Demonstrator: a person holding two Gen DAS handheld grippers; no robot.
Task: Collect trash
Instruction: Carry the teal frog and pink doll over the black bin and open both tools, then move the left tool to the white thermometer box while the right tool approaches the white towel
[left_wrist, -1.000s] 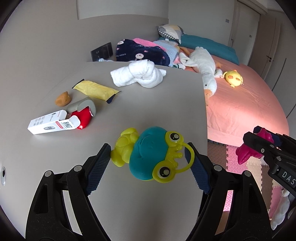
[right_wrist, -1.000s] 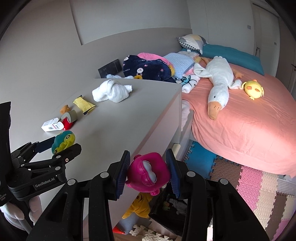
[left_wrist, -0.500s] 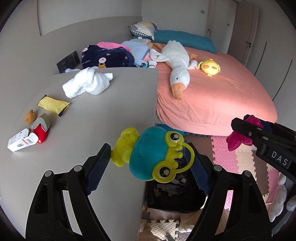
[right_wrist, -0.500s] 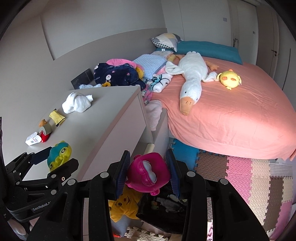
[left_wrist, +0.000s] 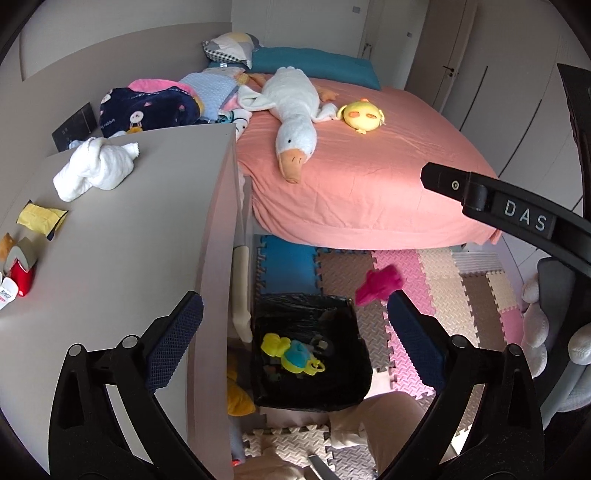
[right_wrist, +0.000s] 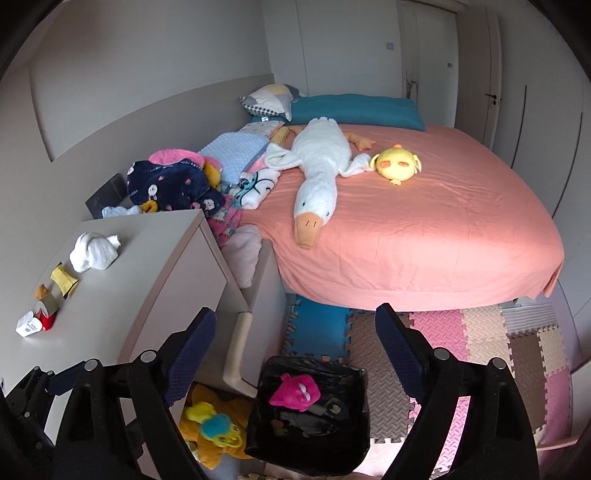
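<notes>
- Black-lined bin (left_wrist: 310, 391) on floor, frog toy (left_wrist: 293, 354) + pink toy (right_wrist: 295, 392) over its mouth
- left gripper (left_wrist: 295, 339) & right gripper (right_wrist: 295, 354): jaws wide, holding nothing

I see the teal and yellow frog toy (left_wrist: 293, 355) over the black-lined bin (left_wrist: 347, 391), lying on its side. My right view shows the magenta toy (right_wrist: 294, 392) over the same bin (blurred in the left view; I can't tell whether either one touches the liner).
</notes>
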